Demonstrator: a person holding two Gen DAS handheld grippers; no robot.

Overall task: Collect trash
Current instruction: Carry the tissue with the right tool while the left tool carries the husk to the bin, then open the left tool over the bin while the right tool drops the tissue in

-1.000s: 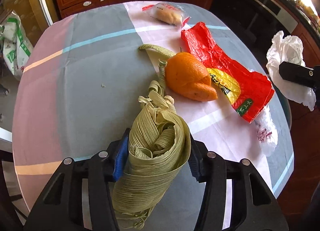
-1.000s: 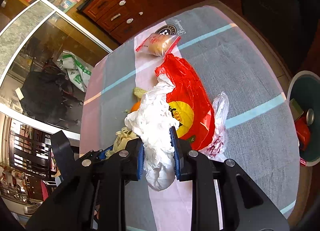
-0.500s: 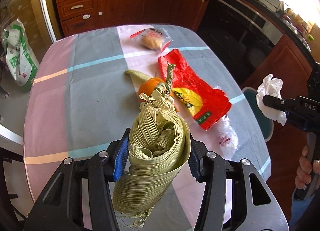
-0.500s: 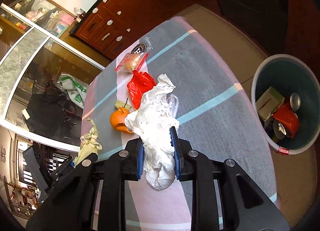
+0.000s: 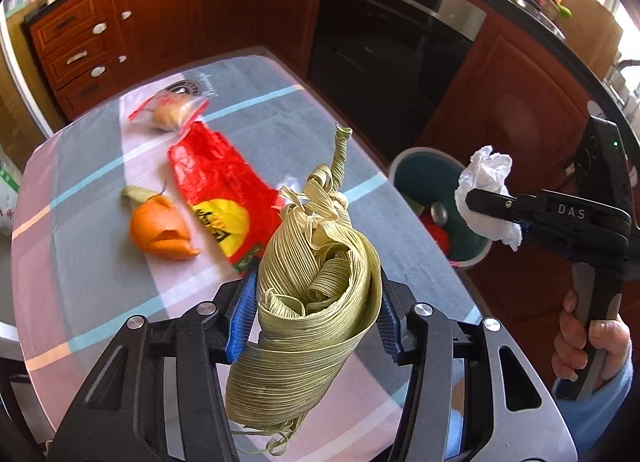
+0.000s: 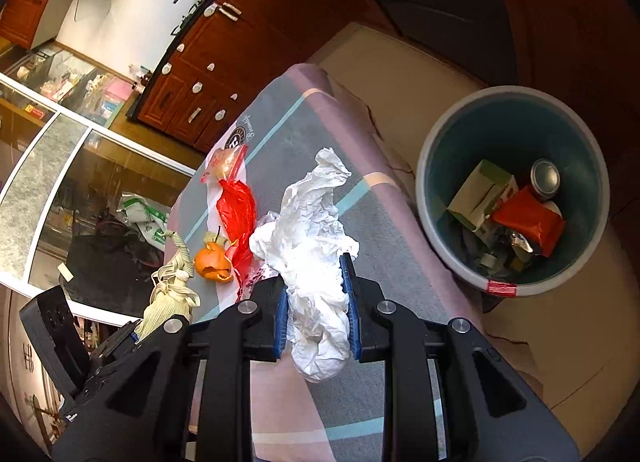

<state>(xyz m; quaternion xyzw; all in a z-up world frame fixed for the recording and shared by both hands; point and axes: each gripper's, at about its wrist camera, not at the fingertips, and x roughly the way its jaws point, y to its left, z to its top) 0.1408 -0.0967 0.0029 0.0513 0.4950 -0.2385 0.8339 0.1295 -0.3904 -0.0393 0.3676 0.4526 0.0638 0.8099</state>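
left gripper [image 5: 314,294] clamps corn husk [image 5: 316,294] (above the table's edge); right gripper [image 6: 316,294] pinches crumpled tissue [image 6: 316,262] beside bin [image 6: 436,230]

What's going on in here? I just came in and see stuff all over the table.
A person is clearing trash with a handheld gripper in each hand. The left gripper is shut on a bundle of corn husk; the right gripper is shut on crumpled white tissue, held up near the trash bin beside the table. An orange peel, a red plastic bag and a bagged bun lie on the table.
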